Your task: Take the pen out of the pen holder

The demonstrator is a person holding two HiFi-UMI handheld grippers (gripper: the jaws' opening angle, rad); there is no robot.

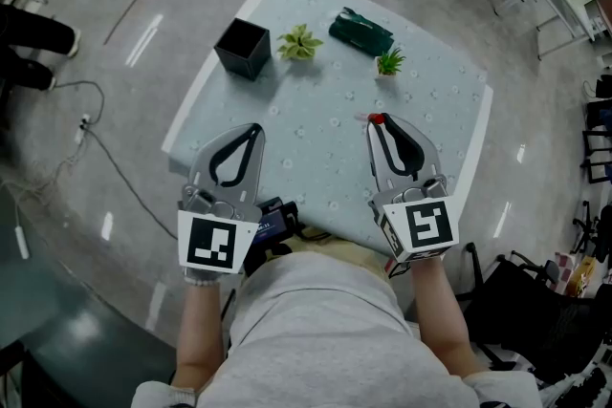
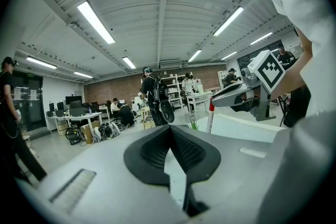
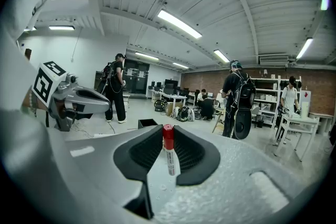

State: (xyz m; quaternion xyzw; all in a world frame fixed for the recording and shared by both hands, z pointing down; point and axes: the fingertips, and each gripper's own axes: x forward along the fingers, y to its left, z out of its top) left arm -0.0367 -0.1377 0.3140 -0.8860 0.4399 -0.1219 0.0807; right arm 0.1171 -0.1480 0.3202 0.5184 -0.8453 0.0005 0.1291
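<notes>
A black square pen holder (image 1: 243,48) stands at the far left of the pale table (image 1: 449,110); its rim also shows in the right gripper view (image 3: 146,123). My right gripper (image 1: 378,124) hovers over the near right of the table, shut on a white pen with a red cap (image 1: 376,119). That pen (image 3: 168,152) stands upright between the pads, cap above the tips. My left gripper (image 1: 254,129) hangs over the near left, its jaws together with nothing in them (image 2: 169,128). From the left gripper view the pen (image 2: 211,115) hangs below the right gripper's tips.
Two small green plants (image 1: 300,43) (image 1: 389,62) and a dark green case (image 1: 360,31) sit at the table's far side. Cables (image 1: 86,124) lie on the floor at the left. People, desks and shelves fill the room beyond.
</notes>
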